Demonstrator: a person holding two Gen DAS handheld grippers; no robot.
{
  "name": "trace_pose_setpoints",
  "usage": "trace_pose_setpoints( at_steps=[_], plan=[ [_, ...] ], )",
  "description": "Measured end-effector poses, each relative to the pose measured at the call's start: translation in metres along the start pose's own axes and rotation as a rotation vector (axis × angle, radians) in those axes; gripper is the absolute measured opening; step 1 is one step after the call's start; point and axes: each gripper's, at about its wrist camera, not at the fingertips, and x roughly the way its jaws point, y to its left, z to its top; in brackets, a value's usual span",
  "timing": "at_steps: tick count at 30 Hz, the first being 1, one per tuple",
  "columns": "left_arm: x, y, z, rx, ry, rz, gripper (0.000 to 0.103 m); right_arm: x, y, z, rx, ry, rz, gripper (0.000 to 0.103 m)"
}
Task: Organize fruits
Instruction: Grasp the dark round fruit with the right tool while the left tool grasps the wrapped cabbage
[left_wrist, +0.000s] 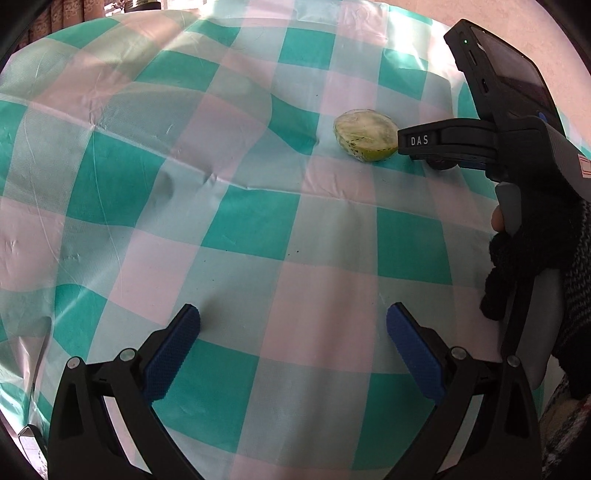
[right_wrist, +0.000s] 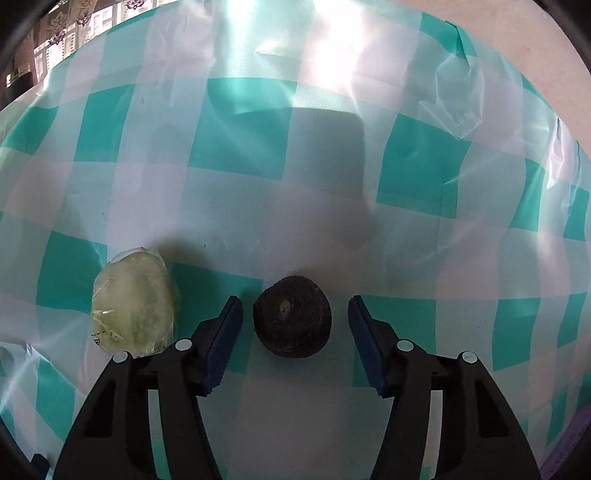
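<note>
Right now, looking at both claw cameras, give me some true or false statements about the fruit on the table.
1. The round dark brown fruit lies between the right claw's fingers. True.
2. The right claw's pads press on it. False: gaps show on both sides.
3. The plastic-wrapped pale green cut melon lies left of the dark fruit in the right view. True.
4. The left claw holds the melon. False: it is open, with only the teal-checked tablecloth between its fingers.
5. The melon sits in a bowl. False: it lies on the cloth.
</note>
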Motion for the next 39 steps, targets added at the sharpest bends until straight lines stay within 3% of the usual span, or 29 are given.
trace_pose_setpoints(
  at_steps=[1, 10, 16, 22, 31, 37, 39],
  plan=[
    [0.000, 0.001, 0.000, 0.001, 0.000, 0.000, 0.101, -0.002, 0.000, -0.003, -0.006, -0.009, 0.001, 0.037],
    [-0.001, 0.003, -0.001, 0.001, 0.001, 0.000, 0.101, -0.034, -0.035, -0.040, 0.147, -0.047, 0.092, 0.037],
    [0.000, 0.002, 0.002, 0.009, 0.012, -0.002, 0.101, -0.035, -0.097, -0.065, 0.413, -0.072, 0.325, 0.037],
    [0.014, -0.011, 0.027, 0.039, 0.041, -0.043, 0.101, -0.029, -0.097, -0.066, 0.389, -0.061, 0.348, 0.037],
    [0.067, -0.036, 0.107, 0.020, 0.019, -0.025, 0.100, -0.028, -0.079, -0.051, 0.405, -0.070, 0.344, 0.037],
    [0.085, -0.058, 0.135, 0.061, -0.004, -0.013, 0.094, -0.026, -0.078, -0.049, 0.404, -0.064, 0.340, 0.037],
    [0.085, -0.067, 0.136, 0.094, -0.015, -0.014, 0.081, -0.026, -0.077, -0.049, 0.405, -0.064, 0.339, 0.037]
  ],
)
